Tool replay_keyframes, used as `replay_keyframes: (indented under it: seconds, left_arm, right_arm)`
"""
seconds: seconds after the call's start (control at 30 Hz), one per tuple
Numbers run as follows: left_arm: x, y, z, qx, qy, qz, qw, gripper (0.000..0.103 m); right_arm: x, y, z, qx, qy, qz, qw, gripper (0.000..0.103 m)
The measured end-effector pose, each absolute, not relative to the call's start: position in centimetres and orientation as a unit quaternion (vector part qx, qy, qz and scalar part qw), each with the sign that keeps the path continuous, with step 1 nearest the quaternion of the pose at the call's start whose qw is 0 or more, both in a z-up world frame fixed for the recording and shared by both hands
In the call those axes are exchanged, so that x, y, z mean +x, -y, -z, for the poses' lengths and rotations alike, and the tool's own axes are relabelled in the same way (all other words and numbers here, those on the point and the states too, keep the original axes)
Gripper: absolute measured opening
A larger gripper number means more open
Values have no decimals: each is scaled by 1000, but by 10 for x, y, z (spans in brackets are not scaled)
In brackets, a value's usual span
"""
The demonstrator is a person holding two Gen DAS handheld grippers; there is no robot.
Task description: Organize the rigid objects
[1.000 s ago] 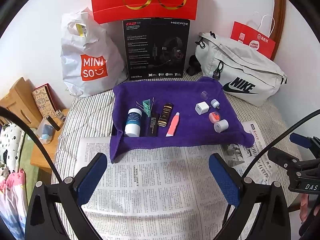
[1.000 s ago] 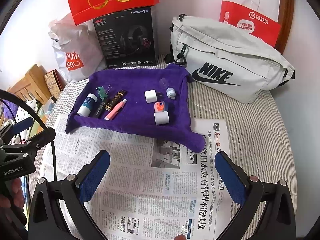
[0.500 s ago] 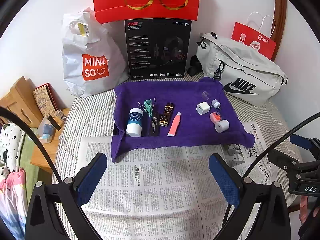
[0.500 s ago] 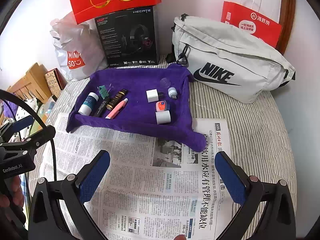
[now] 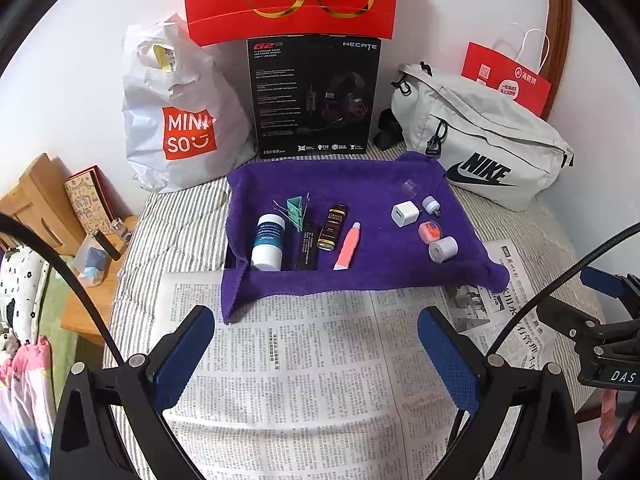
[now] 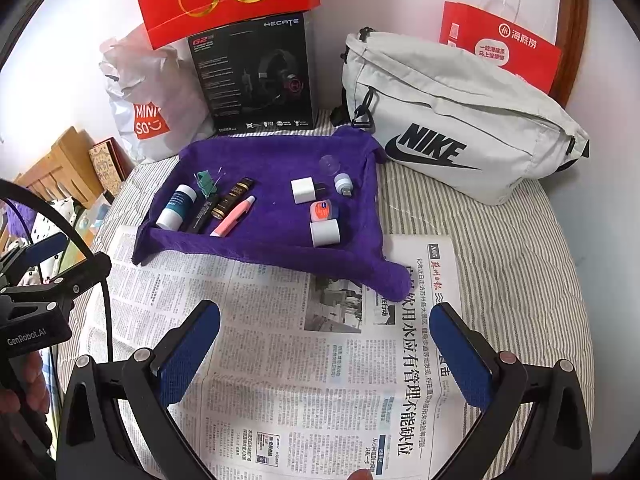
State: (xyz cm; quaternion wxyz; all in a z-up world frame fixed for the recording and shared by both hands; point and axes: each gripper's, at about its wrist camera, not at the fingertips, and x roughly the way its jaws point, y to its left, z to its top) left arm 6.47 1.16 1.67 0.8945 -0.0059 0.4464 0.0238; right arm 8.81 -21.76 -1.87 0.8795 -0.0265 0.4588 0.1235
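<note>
Purple towel (image 5: 360, 268) lies ahead of both wide, empty hand-held grippers: left (image 5: 316, 356), right (image 6: 324, 352); approach one item squarely.

wall: plain white (image 5: 80, 60), pretty evenly lit
bed: grey striped sheet (image 6: 500, 272), newspaper (image 5: 320, 360) spread over it
left side: wooden furniture (image 5: 36, 196), low wooden stand (image 5: 88, 304)
right corner: brown wooden post (image 6: 576, 20)
</note>
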Motion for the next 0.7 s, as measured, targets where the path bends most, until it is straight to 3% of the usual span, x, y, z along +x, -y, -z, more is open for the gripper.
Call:
replay_keyframes:
  seconds: [0.7]
  left_arm:
    - [61, -13, -18, -7, -446, -19, 895, 103]
  right_arm:
    - [83, 216, 18, -28, -455, -125, 881, 103]
